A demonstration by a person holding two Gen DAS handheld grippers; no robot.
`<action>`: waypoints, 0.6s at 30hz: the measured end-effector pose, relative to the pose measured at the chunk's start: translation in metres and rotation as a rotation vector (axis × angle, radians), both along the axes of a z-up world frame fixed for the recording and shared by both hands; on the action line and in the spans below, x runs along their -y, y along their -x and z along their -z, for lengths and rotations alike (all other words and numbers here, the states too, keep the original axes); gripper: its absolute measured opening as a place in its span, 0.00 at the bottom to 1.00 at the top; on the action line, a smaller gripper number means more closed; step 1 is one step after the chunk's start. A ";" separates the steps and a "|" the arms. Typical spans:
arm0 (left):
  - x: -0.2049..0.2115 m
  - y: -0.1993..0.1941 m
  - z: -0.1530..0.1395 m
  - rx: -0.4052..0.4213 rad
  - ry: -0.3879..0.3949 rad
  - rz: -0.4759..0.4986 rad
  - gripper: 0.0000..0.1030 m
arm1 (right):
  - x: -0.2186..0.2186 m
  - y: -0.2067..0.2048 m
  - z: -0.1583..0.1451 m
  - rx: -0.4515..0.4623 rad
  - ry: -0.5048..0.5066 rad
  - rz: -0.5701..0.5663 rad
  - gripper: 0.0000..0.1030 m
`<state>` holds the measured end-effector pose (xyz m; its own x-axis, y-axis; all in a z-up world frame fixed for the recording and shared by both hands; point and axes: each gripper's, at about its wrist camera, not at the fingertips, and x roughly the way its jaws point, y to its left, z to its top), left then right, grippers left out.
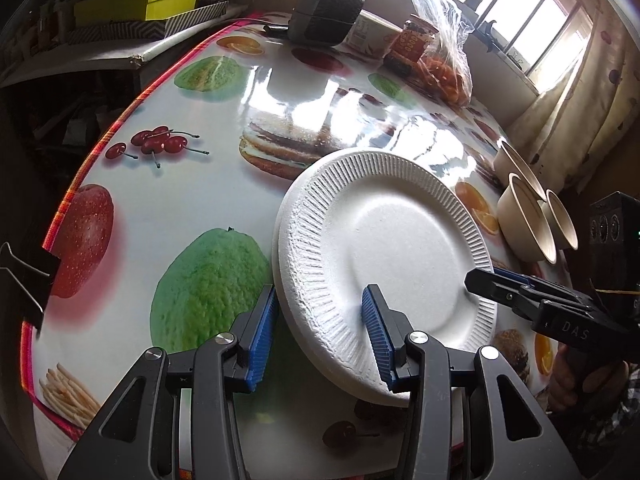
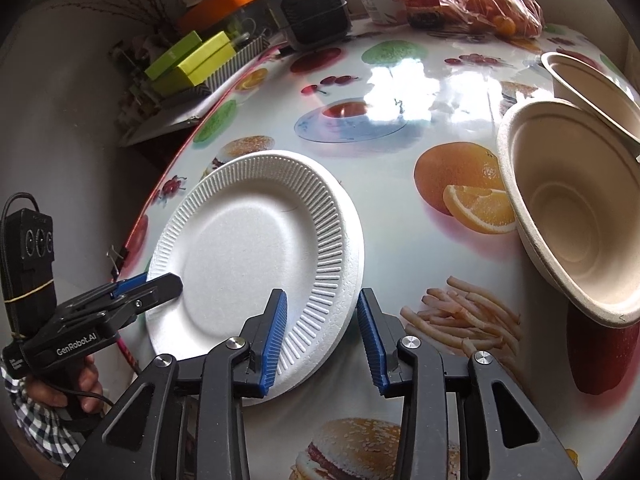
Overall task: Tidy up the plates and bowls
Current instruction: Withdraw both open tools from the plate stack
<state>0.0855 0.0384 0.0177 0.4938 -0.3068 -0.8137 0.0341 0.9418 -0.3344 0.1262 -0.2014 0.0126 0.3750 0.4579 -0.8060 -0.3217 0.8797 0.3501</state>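
A stack of white foam plates (image 1: 392,240) (image 2: 240,248) lies on the fruit-print table (image 1: 180,200), its layers slightly offset. My left gripper (image 1: 320,292) (image 2: 160,280) straddles the stack's rim, one blue pad on the ribbed rim and the other against the outer edge, closed on it. My right gripper (image 2: 323,294) (image 1: 486,276) straddles the opposite rim. Its inner pad lies over the ribs, and a thin gap shows between the outer pad and the edge. Beige paper bowls (image 2: 576,220) (image 1: 524,220) lean tipped together to the right of the plates.
At the table's far end stand a black appliance (image 1: 326,8) (image 2: 308,8), a red-labelled jar (image 1: 412,44) and a plastic bag of oranges (image 1: 444,64). Yellow-green boxes (image 1: 140,0) sit on a shelf beyond the red-trimmed table edge (image 1: 120,120). A binder clip (image 1: 24,276) grips that edge.
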 end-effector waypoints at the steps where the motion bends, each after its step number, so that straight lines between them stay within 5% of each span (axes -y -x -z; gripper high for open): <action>1: -0.002 -0.001 0.000 -0.001 0.001 -0.003 0.43 | -0.001 -0.002 0.000 -0.001 0.001 -0.001 0.35; 18: -0.013 -0.052 -0.001 -0.012 -0.036 -0.017 0.43 | -0.019 -0.044 -0.003 -0.009 0.022 0.005 0.35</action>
